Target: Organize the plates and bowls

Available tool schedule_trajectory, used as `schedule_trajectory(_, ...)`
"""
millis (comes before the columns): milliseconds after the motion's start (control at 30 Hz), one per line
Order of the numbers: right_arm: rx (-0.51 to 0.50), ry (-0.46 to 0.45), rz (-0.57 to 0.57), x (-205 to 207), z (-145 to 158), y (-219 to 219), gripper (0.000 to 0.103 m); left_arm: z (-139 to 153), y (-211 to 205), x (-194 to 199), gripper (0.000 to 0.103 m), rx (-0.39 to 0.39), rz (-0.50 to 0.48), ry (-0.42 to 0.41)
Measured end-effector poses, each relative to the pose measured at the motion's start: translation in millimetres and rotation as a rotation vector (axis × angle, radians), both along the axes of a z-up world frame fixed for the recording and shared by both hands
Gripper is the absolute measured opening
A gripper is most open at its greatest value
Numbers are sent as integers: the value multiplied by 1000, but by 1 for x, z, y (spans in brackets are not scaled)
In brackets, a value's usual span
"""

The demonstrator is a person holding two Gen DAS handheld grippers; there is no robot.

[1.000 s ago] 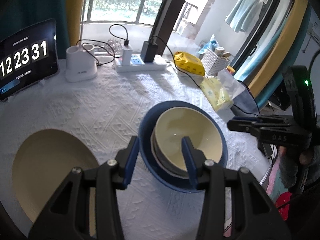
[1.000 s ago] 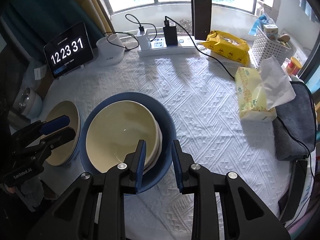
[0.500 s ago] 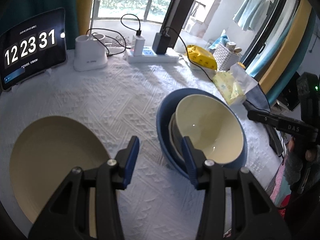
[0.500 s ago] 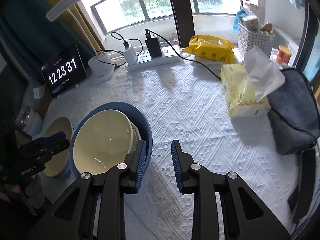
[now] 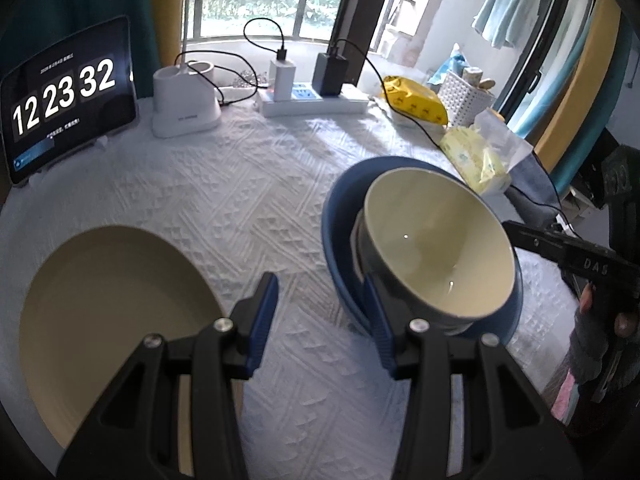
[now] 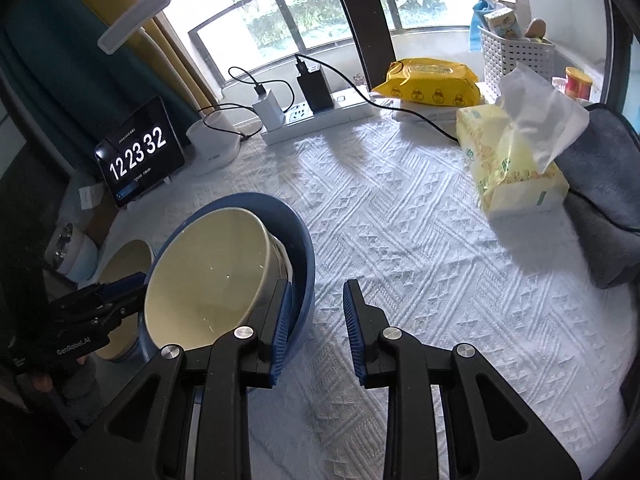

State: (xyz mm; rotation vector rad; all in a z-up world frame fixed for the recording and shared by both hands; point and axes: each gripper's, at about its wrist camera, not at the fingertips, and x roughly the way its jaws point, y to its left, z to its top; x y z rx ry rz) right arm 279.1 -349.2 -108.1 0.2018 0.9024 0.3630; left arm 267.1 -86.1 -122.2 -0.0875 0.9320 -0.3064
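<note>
Your tablet (image 5: 68, 96) at the table's (image 6: 400, 240) far left corner reads "12 23 32". Your left gripper (image 5: 320, 316), marked "GenRobot.AI", and right gripper (image 6: 316, 324), marked "DAS", are both partly open, gripping nothing.

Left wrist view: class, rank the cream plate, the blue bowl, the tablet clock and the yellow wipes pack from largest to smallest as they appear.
1. Cream plate, though it lies nearest the camera, which enlarges it.
2. Blue bowl.
3. Tablet clock.
4. Yellow wipes pack, which lies farthest from the camera.
</note>
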Motion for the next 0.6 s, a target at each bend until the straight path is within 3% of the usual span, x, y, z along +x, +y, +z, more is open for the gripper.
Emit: schedule_trajectory(600, -13, -136, -138, -20, -20, 17, 27, -6, -7, -18, 42, 7, 85, -166)
